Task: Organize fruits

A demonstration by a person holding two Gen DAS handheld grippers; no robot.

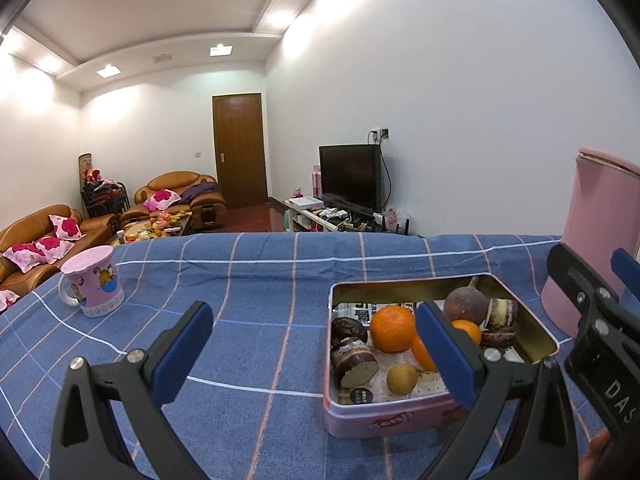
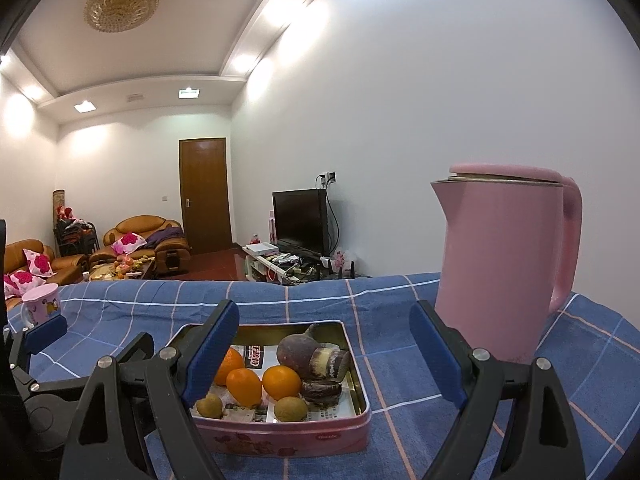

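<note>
A pink tin box (image 1: 384,424) (image 2: 288,438) stands open on the blue checked cloth, holding several oranges (image 1: 392,328) (image 2: 281,382), small brownish round fruits (image 1: 402,379) (image 2: 291,408), a dark purple fruit (image 1: 465,305) (image 2: 298,350) and chocolate-coated cakes (image 1: 354,362) (image 2: 321,393). My left gripper (image 1: 316,356) hangs open over the cloth just left of the tin, its right finger in front of the oranges. My right gripper (image 2: 324,356) is open above the tin's right side, nothing between its fingers. The right gripper's body (image 1: 592,320) shows at the left view's edge.
A tall pink kettle (image 2: 504,264) (image 1: 600,240) stands just right of the tin. A pink cartoon mug (image 1: 94,284) (image 2: 40,308) with a lid sits at the far left of the table. Beyond the table edge lie sofas, a door and a television.
</note>
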